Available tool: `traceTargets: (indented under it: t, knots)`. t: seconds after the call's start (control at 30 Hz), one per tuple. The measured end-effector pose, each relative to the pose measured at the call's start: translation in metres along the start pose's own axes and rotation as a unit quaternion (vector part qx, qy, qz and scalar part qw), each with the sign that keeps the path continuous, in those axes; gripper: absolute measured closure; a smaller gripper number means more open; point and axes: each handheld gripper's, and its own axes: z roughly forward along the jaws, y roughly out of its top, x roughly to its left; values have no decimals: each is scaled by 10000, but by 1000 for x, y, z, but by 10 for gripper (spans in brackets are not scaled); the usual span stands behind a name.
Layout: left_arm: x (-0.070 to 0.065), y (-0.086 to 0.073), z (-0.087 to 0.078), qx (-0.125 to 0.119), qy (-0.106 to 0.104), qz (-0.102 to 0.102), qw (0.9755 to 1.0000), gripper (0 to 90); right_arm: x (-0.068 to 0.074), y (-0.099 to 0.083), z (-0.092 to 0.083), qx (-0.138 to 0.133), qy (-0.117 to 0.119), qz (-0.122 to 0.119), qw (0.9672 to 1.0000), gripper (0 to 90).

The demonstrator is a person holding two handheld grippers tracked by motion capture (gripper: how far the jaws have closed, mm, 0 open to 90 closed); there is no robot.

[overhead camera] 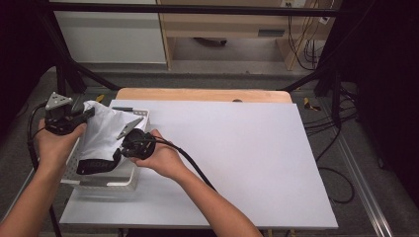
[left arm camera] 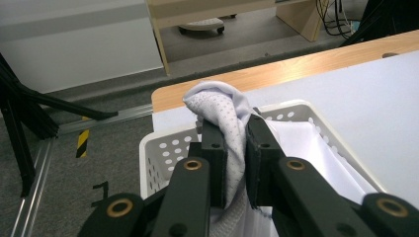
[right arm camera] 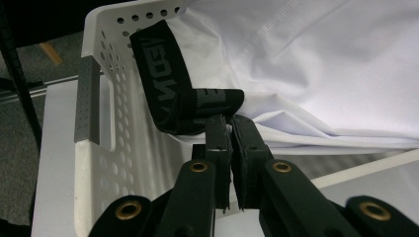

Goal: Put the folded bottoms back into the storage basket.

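Note:
A white garment (overhead camera: 104,131) with a black lettered waistband (overhead camera: 96,166) lies in and over a white perforated basket (overhead camera: 106,183) at the table's left edge. My left gripper (overhead camera: 89,112) is shut on a fold of the white dotted fabric (left arm camera: 225,116), lifted above the basket's far rim (left arm camera: 170,138). My right gripper (overhead camera: 121,150) is shut on the garment at the black waistband (right arm camera: 168,94), just above the basket's wall (right arm camera: 128,163). The white cloth (right arm camera: 321,74) stretches away from the right jaws.
The basket stands on a pale sheet (overhead camera: 237,158) that covers a wooden table (overhead camera: 202,95). Black frame bars (overhead camera: 66,64) and cables (overhead camera: 341,128) run around the table. A cable (overhead camera: 192,165) trails from my right gripper across the sheet.

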Motion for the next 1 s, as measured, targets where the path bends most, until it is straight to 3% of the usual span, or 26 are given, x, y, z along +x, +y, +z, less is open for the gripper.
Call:
traceTargets:
  t: [0.4,1.0]
  knots:
    - [-8,-1,9,125,-62,94,9999,812,2,-2,2,46,-8,-51,10000,870]
    - [-3,-3,20,333,33,221,9992,810,4,-6,7,92,-9,-49,9999,869]
